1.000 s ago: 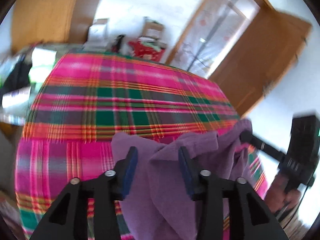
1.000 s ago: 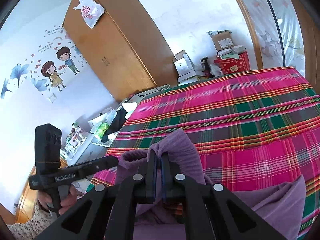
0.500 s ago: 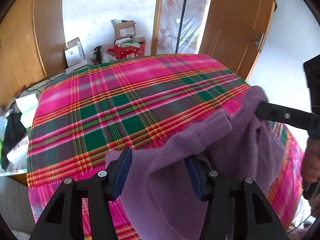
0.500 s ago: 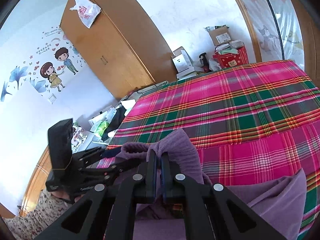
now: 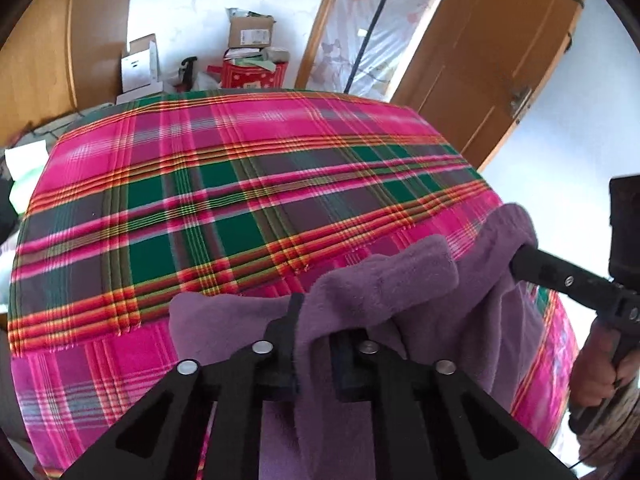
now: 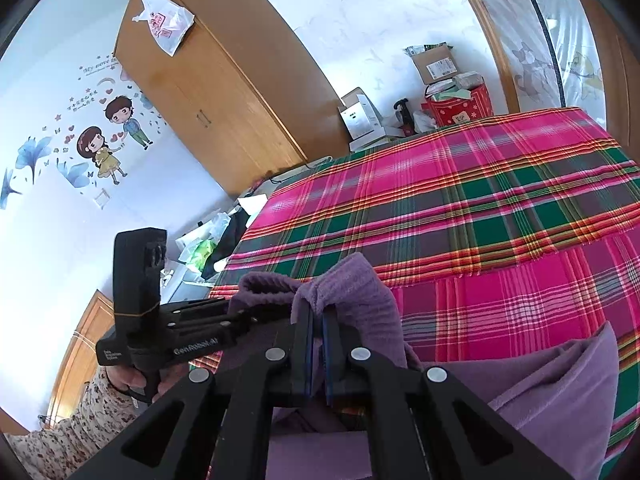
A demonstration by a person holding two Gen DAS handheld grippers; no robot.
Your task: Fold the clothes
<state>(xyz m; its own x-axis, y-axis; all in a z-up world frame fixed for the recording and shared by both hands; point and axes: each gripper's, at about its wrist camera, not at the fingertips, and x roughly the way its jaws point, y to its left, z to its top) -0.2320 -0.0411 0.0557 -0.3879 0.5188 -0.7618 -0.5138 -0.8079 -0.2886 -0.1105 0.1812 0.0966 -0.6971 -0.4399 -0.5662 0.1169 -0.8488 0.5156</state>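
We have the soft purple fleece garment [image 5: 384,280] bunched at the near edge of the pink-and-green plaid bed cover [image 5: 224,208]; the left claw [image 5: 314,344] is closing on one fold, the right claw [image 6: 316,344] pinches another. We judge this the pick-up step; next we need to lift and spread it flat.

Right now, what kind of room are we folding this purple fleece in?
Most likely a home bedroom: a bed under a pink and green plaid blanket, a tall wooden wardrobe, and cartoon couple wall stickers. Cardboard boxes sit by the far wall.
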